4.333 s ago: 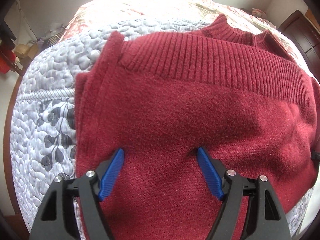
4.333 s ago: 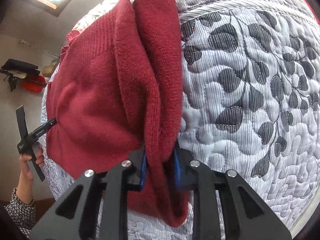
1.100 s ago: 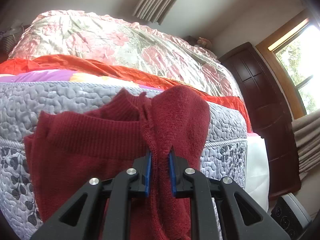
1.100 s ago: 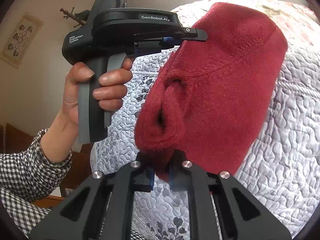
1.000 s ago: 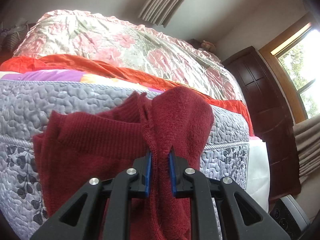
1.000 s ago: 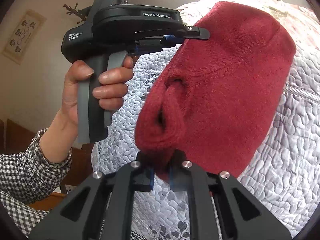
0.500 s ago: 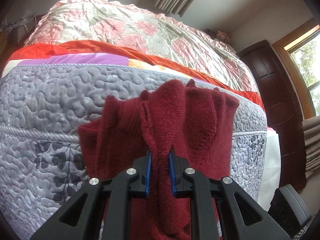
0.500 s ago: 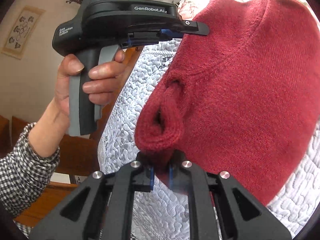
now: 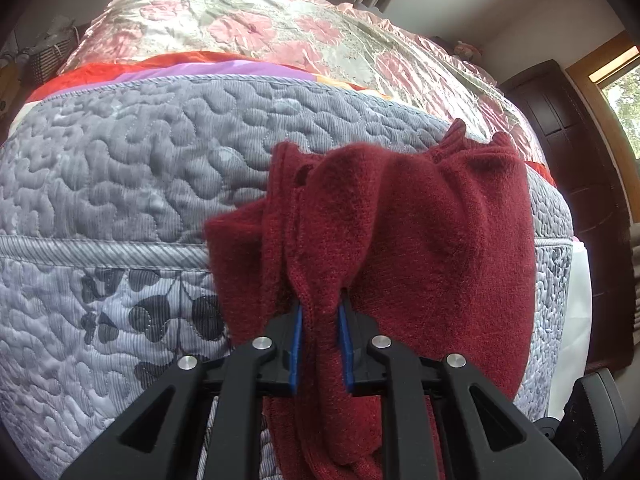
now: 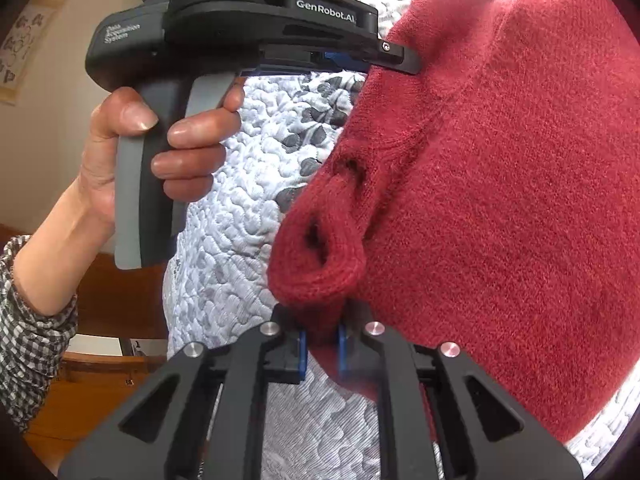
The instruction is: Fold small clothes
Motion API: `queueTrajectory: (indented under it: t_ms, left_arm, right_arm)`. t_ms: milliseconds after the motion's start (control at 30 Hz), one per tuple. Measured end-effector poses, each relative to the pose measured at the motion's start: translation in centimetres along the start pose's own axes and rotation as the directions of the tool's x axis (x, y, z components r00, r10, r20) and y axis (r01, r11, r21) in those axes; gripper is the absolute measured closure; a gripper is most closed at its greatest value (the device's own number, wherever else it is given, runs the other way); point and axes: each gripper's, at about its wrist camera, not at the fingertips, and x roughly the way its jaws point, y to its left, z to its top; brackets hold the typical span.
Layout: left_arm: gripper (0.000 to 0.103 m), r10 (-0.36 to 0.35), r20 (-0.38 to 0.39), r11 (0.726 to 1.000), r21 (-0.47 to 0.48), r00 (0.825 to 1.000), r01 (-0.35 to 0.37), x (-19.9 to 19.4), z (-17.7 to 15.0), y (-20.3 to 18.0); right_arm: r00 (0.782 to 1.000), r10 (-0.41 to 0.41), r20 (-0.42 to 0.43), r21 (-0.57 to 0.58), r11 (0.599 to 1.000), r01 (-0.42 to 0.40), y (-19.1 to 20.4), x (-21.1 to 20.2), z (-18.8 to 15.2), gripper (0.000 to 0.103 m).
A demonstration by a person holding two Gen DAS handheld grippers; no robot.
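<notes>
Grippers: two, both black with blue pads; the left gripper (image 9: 319, 344) and the right gripper (image 10: 321, 346) are each clamped on a bunched fold of the same garment.
Garment: one dark red fuzzy knit sweater (image 9: 420, 240), held up between the two grippers, hanging in folds over the bed, its lower part draping against the quilt.
Bed covers: one grey quilted bedspread with dark leaf print (image 9: 120, 184); one pink floral satin quilt (image 9: 260, 36) beyond it, with orange and purple cloth between them.
Hand: one in view, the person's left hand (image 10: 160, 148), fingers wrapped round the grey handle and trigger, wrist in a black-and-white checked sleeve (image 10: 32, 320).
</notes>
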Motion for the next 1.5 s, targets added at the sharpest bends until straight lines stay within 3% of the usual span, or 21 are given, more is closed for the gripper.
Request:
queueTrajectory:
  t_ms: [67,100,167,233,267,333,400,500,633,767,933,1000,1100,1133,1200,1233,1300,1400,1500]
  left_arm:
    - [0.086,-0.004,-0.001,1.000,-0.009,1.000,0.004,0.4,-0.1,0.2]
    - [0.085,-0.007,0.004,1.000,-0.010,1.000,0.007,0.4,-0.2,0.3]
    - [0.077,0.002,0.015,1.000,-0.021,1.000,-0.002,0.2,-0.4,0.4]
    - [0.075,0.000,0.028,1.000,-0.030,1.000,0.001,-0.5,-0.8,0.6]
    - [0.073,0.009,0.029,0.999,-0.033,1.000,-0.008,-1.0,-1.2,0.6]
    - [0.054,0.017,0.031,0.999,-0.040,0.999,-0.016,-2.0,-2.1,0.6]
    - [0.044,0.021,0.022,0.999,-0.045,1.000,-0.020,-2.9,-3.6,0.4]
    - [0.042,-0.012,0.015,0.997,-0.073,1.000,0.013,-4.4,-6.1,0.2]
    - [0.035,-0.010,-0.006,0.995,-0.098,1.000,0.010,-5.5,-9.1,-0.9]
    - [0.030,0.012,-0.024,0.994,-0.110,1.000,-0.014,-5.8,-11.8,-1.9]
    - [0.027,0.035,-0.047,0.992,-0.118,0.998,-0.041,-5.1,-13.5,-2.5]
    - [0.032,0.052,-0.052,0.991,-0.118,0.997,-0.058,-4.7,-13.9,-2.6]
    - [0.069,0.083,-0.072,0.989,-0.118,0.994,-0.092,-3.5,-14.2,-2.8]
    - [0.077,0.098,-0.076,0.988,-0.113,0.992,-0.106,-3.2,-14.2,-2.8]
    - [0.085,0.104,-0.069,0.987,-0.115,0.992,-0.112,-2.8,-14.2,-3.0]
    - [0.088,0.101,-0.063,0.987,-0.122,0.993,-0.108,-3.0,-14.3,-3.0]
    - [0.090,0.068,-0.028,0.986,-0.153,0.997,-0.072,-4.0,-14.5,-2.8]
    - [0.090,0.049,0.023,0.987,-0.156,0.999,-0.045,-5.4,-15.4,-2.3]
    - [0.090,0.049,0.000,0.984,-0.170,0.999,-0.049,-3.6,-16.1,-1.4]
  right_arm:
    - [1.000,-0.005,-0.010,0.004,1.000,0.005,0.3,1.0,-0.1,0.080]
    - [1.000,0.006,-0.009,0.006,1.000,-0.006,-0.3,0.9,-0.3,0.067]
    - [0.999,0.032,0.001,0.003,0.999,-0.032,-0.5,0.2,-0.6,0.058]
    - [0.999,0.046,0.009,0.001,0.999,-0.046,-0.6,-1.3,-1.1,0.039]
    - [0.998,0.059,0.033,-0.007,0.998,-0.059,-0.6,-2.5,-1.5,0.039]
    - [0.995,0.051,0.081,-0.015,0.999,-0.050,-1.2,-5.2,-2.5,0.039]
    - [0.992,0.021,0.122,0.008,1.000,-0.023,-2.4,-7.8,-3.5,0.039]
    - [0.987,-0.054,0.154,0.095,0.995,0.040,-5.1,-10.6,-5.4,0.039]
    - [0.976,-0.173,0.135,0.169,0.974,0.149,-7.8,-12.3,-7.8,0.039]
    - [0.985,-0.151,0.084,0.264,0.956,0.124,-10.3,-11.7,-9.7,0.039]
    - [0.991,-0.126,0.048,0.292,0.950,0.107,-11.5,-10.5,-11.0,0.039]
    - [0.994,-0.098,0.041,0.314,0.946,0.080,-11.7,-10.2,-10.9,0.039]
    - [0.997,-0.063,0.047,0.335,0.941,0.043,-11.6,-8.8,-9.8,0.042]
    - [0.998,-0.048,0.050,0.333,0.942,0.028,-11.7,-8.5,-9.6,0.051]
    - [0.999,-0.031,0.036,0.347,0.938,0.017,-11.9,-7.9,-9.0,0.063]
    - [0.999,-0.028,0.029,0.344,0.939,0.016,-11.8,-7.9,-8.8,0.074]
    - [0.999,-0.021,0.031,0.314,0.949,0.011,-11.0,-8.7,-8.6,0.078]
    - [0.999,-0.031,0.044,0.262,0.965,0.018,-10.2,-10.6,-9.0,0.080]
    - [0.997,-0.073,0.002,0.259,0.963,0.070,-10.7,-9.8,-9.2,0.080]
